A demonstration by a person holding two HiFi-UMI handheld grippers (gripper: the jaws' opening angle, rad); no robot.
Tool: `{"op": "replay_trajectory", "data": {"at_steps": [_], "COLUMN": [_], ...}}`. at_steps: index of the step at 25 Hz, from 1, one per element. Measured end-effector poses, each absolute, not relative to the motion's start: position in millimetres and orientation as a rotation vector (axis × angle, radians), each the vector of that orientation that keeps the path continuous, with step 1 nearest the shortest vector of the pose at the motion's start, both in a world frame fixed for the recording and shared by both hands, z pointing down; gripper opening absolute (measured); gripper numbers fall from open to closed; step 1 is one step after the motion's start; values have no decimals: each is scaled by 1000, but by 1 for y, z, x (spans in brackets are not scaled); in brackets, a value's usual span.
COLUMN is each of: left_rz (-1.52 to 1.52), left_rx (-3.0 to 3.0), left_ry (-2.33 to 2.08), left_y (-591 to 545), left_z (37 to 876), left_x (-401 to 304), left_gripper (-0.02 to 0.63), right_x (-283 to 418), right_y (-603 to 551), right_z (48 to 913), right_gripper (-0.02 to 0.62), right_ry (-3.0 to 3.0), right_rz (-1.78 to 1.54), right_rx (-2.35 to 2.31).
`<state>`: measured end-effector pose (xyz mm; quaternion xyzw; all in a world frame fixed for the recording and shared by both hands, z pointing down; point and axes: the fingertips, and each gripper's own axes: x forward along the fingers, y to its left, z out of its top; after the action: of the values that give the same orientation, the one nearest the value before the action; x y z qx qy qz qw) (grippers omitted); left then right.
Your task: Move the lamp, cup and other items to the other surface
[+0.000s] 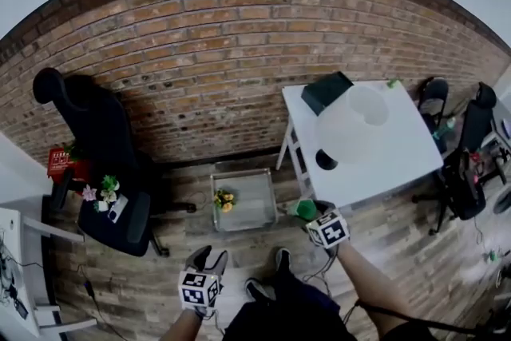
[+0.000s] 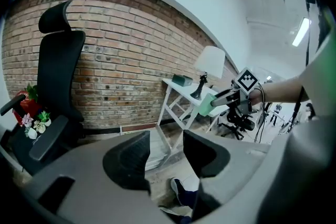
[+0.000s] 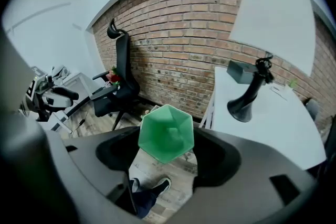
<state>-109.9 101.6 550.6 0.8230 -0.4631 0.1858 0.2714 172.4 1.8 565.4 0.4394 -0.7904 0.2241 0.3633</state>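
Green cup (image 3: 166, 131) sits clamped between the right gripper (image 3: 167, 150) jaws, just off the white worktop's (image 1: 399, 152) near edge, lamp (image 1: 351, 124) beyond. Left gripper (image 2: 165, 157) is apart and empty. Likely best: keep cup upright, clear the edge, land away from lamp base.

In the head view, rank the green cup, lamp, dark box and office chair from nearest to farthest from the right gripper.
1. Green cup: held in the right gripper.
2. Lamp: on the white table, ahead.
3. Dark box: table's far corner.
4. Office chair: far left.
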Motion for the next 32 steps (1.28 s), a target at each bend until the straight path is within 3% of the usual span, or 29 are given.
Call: {"op": "replay_trajectory", "data": {"at_steps": [24,32], "left_rz": [470,466], "left_rx": [2185,2165], "left_ry": [-1295,-1301], "left_y": [86,73], "left_z": [525,528], "left_x": [46,97], "left_gripper": [193,193], "right_x": [424,470], "right_y": [-39,-58], "right_z": [539,553], "right_gripper": [321,321], "right_ry": [-1919,-1891], "right_rz": [590,608], "right_rx": [1254,1181]}}
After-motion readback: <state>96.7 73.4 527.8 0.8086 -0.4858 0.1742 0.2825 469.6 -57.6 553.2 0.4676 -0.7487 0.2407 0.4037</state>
